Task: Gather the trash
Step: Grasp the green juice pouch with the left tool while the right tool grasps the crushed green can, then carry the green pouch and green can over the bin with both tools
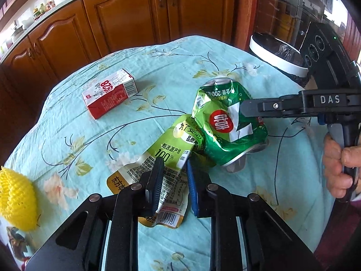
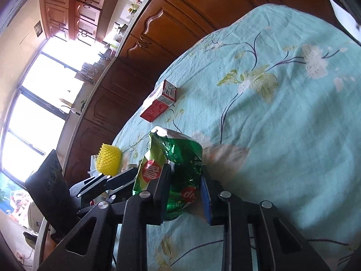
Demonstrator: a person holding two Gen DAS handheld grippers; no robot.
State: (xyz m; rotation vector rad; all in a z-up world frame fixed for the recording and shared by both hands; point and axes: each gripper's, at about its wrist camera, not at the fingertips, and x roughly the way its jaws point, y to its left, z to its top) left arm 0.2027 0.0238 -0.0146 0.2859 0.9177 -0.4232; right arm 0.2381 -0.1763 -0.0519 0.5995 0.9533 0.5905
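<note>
A crushed green soda can (image 1: pixel 225 126) lies on the flowered turquoise tablecloth (image 1: pixel 158 67), overlapping a flattened green-and-yellow snack pouch (image 1: pixel 171 149). My left gripper (image 1: pixel 172 176) is shut on the pouch's lower half, which bunches between the pads. In the right wrist view my right gripper (image 2: pixel 183 187) is shut on the can (image 2: pixel 180 162), a pad against each side. One of its fingers (image 1: pixel 250 110) shows against the can in the left wrist view, with a person's hand (image 1: pixel 336 164) on the handle. A red-and-white drink carton (image 1: pixel 110 92) lies on its side further back.
A yellow spiky ball (image 1: pixel 15 201) sits at the table's near left edge. A white-rimmed bin with a black liner (image 1: pixel 277 56) stands beyond the table's far right corner. Wooden cabinets (image 1: pixel 126 11) run behind the table.
</note>
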